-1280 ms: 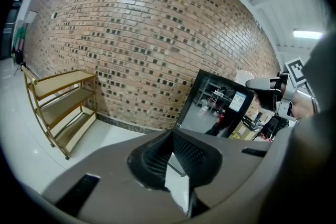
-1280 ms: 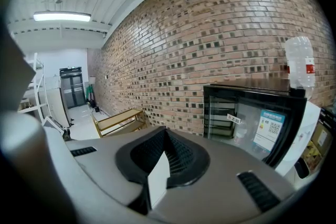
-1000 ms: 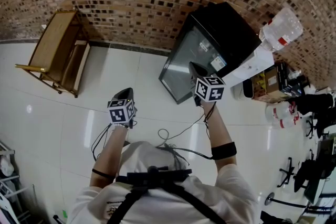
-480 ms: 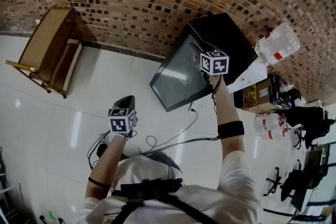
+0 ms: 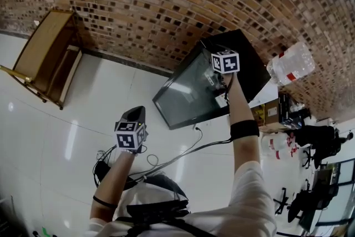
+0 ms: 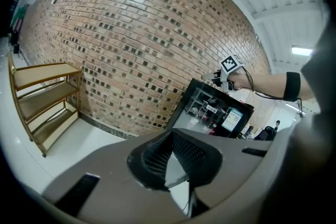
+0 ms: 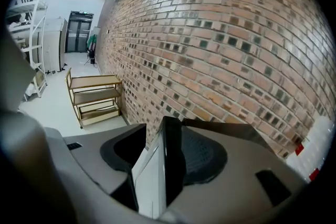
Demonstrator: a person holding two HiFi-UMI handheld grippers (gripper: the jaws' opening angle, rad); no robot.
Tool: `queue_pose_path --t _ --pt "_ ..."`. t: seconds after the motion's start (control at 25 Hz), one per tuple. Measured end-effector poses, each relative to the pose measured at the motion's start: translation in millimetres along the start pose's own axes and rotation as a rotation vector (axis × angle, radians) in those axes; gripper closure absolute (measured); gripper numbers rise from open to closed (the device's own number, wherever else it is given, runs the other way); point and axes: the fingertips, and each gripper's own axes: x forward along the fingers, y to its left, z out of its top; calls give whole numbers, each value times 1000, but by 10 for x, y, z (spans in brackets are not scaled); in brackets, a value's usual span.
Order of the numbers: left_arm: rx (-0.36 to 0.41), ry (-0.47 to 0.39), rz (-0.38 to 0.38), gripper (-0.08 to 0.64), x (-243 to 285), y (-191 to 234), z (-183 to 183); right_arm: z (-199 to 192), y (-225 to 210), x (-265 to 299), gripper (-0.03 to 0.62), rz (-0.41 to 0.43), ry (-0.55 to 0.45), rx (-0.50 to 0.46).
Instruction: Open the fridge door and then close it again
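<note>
A black mini fridge (image 5: 252, 55) stands against the brick wall, and its glass door (image 5: 183, 97) is swung out over the floor. My right gripper (image 5: 213, 54) reaches to the door's top edge. In the right gripper view the door edge (image 7: 170, 155) stands between the jaws of my right gripper (image 7: 165, 152). Those jaws have just been opening and are open around the edge, with a gap on the left side. My left gripper (image 5: 134, 115) hangs shut and holds nothing above the white floor, left of the door. In the left gripper view its tips (image 6: 176, 157) point toward the fridge (image 6: 215, 113).
A wooden shelf rack (image 5: 47, 58) stands by the wall at the left. A water bottle (image 5: 291, 66) on a white stand sits right of the fridge, with boxes (image 5: 272, 111) and office chairs (image 5: 316, 141) beyond. Cables (image 5: 166, 159) trail on the floor by my feet.
The right gripper has travelled from the door's front up to its top edge. The door has swung further out from the fridge. The left gripper has shifted a little.
</note>
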Motion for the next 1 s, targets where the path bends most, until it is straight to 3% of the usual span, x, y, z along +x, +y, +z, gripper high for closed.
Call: queue_pose_path --t 0.2,0.52,0.72,1.0 --pt "-30 28 20 560 24 215 -96 19 -102 304 352 -3 57 -64" --pt "-65 68 42 560 57 488 -210 7 -129 566 361 42 121 -87" --pt "-80 68 43 560 98 611 -178 9 -74 674 374 39 158 -181" --pt "-94 77 45 560 110 690 -194 41 -74 710 382 56 182 -158"
